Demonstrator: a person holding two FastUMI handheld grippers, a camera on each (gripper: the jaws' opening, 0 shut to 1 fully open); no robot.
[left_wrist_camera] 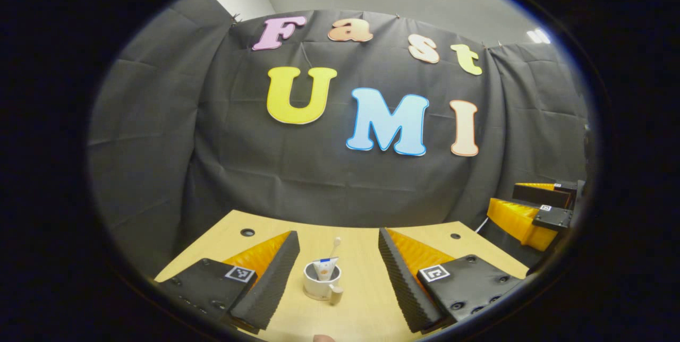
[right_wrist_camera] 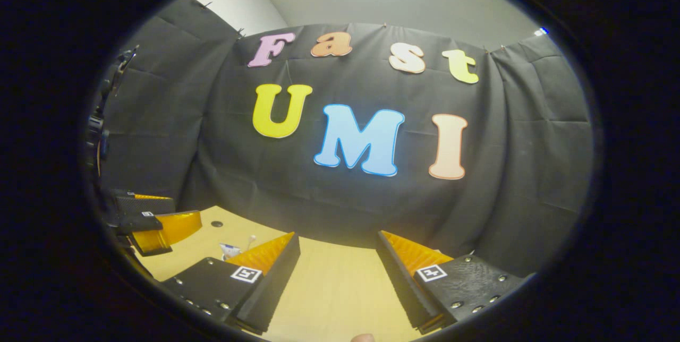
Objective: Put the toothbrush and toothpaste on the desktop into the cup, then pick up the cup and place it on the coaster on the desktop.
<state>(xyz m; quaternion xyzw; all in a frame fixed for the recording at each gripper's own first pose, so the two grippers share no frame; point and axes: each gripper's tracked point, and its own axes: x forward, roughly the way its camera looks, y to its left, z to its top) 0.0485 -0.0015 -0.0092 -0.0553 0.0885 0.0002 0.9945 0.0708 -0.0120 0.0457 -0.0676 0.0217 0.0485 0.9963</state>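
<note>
The small white cup with a handle (left_wrist_camera: 322,281) stands on the pale wooden desk (left_wrist_camera: 361,299), with the white toothbrush (left_wrist_camera: 335,247) and toothpaste tube (left_wrist_camera: 325,267) already inside. The left gripper (left_wrist_camera: 338,278) and right gripper (right_wrist_camera: 338,278) are both wide apart, holding nothing. Moving the cup to a coaster looks left to do.

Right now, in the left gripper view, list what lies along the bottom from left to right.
Left gripper's left finger → white cup with the toothbrush and toothpaste in it → left gripper's right finger → the right gripper, farther off at the right edge.
</note>
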